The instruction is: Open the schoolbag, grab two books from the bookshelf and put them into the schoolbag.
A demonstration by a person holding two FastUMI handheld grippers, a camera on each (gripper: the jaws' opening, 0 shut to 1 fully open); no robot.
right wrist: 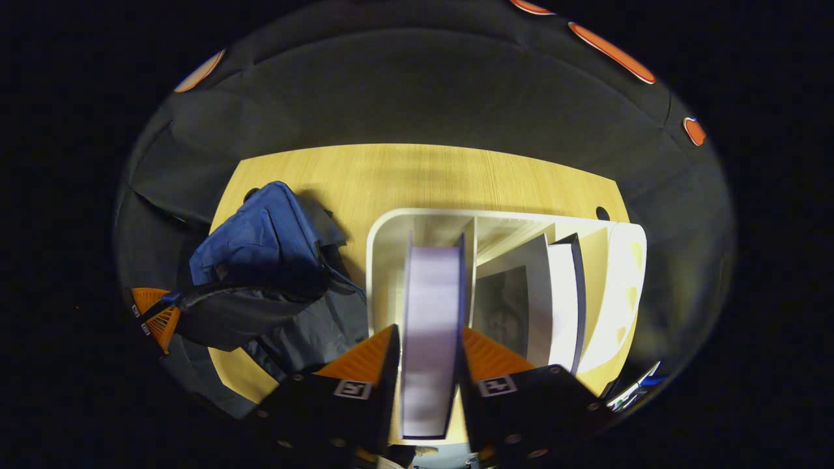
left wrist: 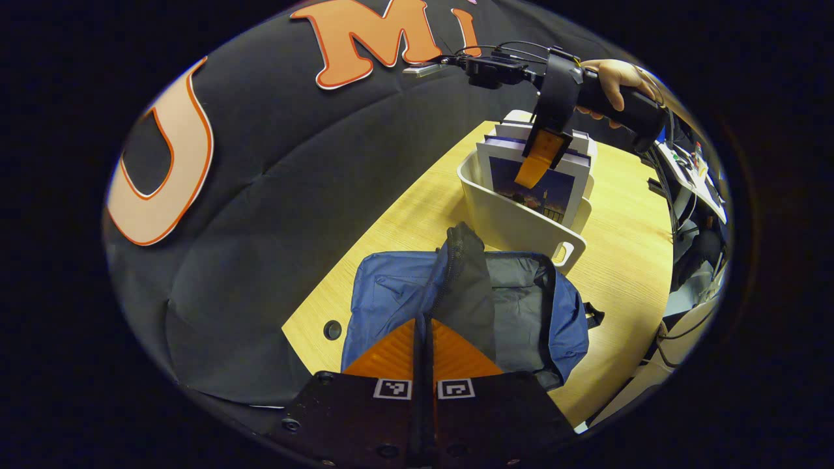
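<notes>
The blue schoolbag [left wrist: 391, 293] lies on the wooden table, its dark grey flap [left wrist: 466, 273] pulled up so the grey lining shows. My left gripper [left wrist: 423, 322] is shut on the edge of that flap; the right gripper view has it at the bag's left side [right wrist: 153, 316]. A white bookshelf bin [right wrist: 384, 260] stands beyond the bag with several upright books. My right gripper [right wrist: 430, 333] reaches down into the bin from above, shut on a thick book [right wrist: 430, 312] with a purple cover and white page edges. From the left gripper view its orange finger [left wrist: 539, 159] covers the front book [left wrist: 541, 192].
Two more books [right wrist: 560, 299] lean in the bin's right compartment. A hand [left wrist: 616, 78] holds the right gripper's handle. The table [left wrist: 625, 260] has cable holes [left wrist: 332, 329] near its back edge. Cables and equipment [left wrist: 690, 176] crowd the table's far side.
</notes>
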